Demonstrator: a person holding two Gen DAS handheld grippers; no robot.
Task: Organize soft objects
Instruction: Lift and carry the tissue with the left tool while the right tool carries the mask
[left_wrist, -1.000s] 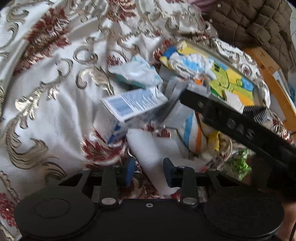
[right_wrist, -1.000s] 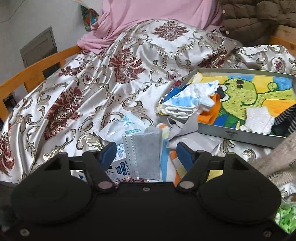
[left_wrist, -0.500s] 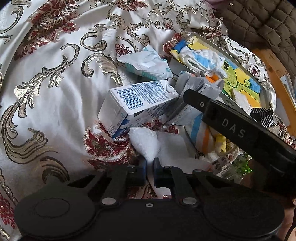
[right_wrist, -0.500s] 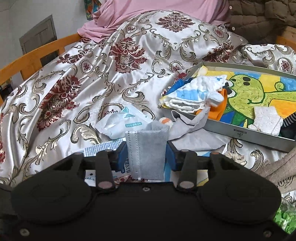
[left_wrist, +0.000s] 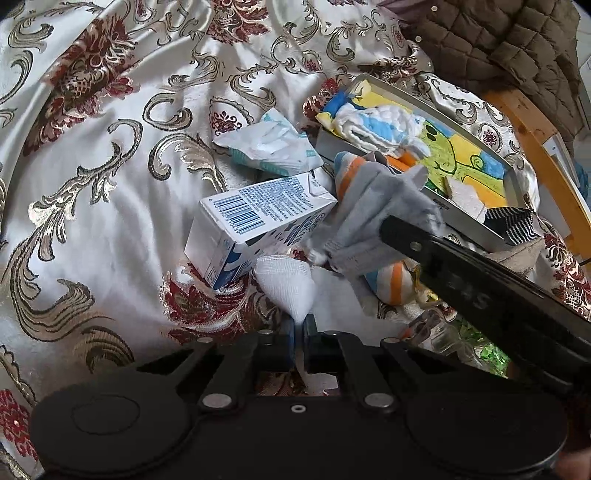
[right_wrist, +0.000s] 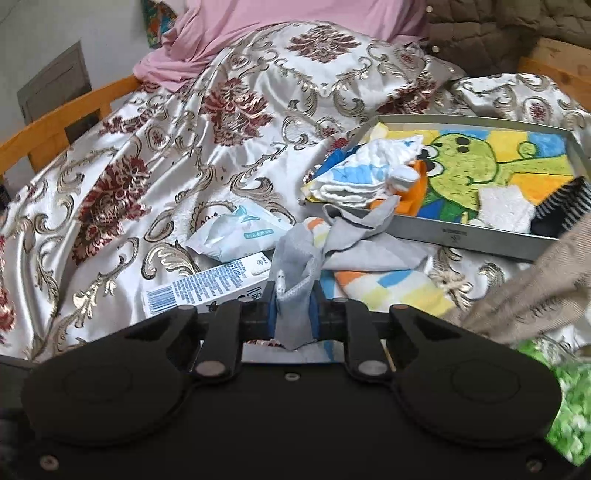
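On the patterned bedspread, my left gripper (left_wrist: 299, 325) is shut on the tip of a white gauze cloth (left_wrist: 286, 284), which stands up in a cone in front of it. My right gripper (right_wrist: 293, 314) has a grey face mask (right_wrist: 295, 254) crumpled between its blue pads, its jaws still closing on it. The left wrist view shows the same mask (left_wrist: 373, 218) bunched at the right gripper's tip. Behind lies a metal tray (right_wrist: 461, 232) with a green cartoon picture. It holds a folded white and blue cloth (right_wrist: 362, 177), a white square and a striped sock (right_wrist: 561, 206).
A milk carton (left_wrist: 258, 218) and a wipes pack (left_wrist: 269, 147) lie left of the mask. An orange and blue striped cloth (left_wrist: 393, 280) and a grey cloth (right_wrist: 369, 254) sit before the tray. A wooden bed rail (right_wrist: 55, 129), a brown quilted jacket (left_wrist: 498, 40) and a pink sheet (right_wrist: 277, 18) border the bed.
Both grippers went from open to closed. The left pinched the white gauze into a cone. The right squeezed the flat grey mask into a crumpled bunch.
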